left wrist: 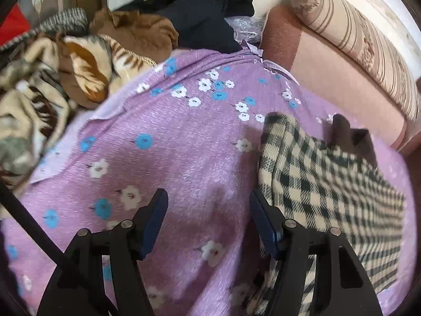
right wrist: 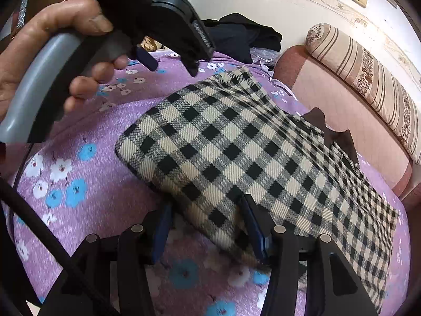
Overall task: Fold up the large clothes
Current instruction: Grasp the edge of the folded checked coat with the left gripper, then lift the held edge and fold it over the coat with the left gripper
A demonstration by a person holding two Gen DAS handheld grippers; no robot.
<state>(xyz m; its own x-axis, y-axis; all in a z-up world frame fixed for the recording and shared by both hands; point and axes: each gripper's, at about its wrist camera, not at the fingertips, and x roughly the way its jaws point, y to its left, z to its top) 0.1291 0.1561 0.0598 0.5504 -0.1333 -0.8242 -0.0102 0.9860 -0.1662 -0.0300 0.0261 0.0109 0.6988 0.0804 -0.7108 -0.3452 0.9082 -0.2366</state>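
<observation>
A: Two grippers, both spread, neither pinching. Left gripper point(left wrist: 208, 226) is hovering over bare purple bedsheet point(left wrist: 163, 142); checked garment point(left wrist: 329, 184) is lying just to its right.

B: Right gripper point(right wrist: 205, 229) is nearer, straddling the garment's near folded edge. Long axis is running away toward the sofa point(right wrist: 342, 100).

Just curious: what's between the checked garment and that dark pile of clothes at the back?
Only bare purple floral bedsheet separates the folded checked garment from the dark clothes pile, shown in the right wrist view.
</observation>
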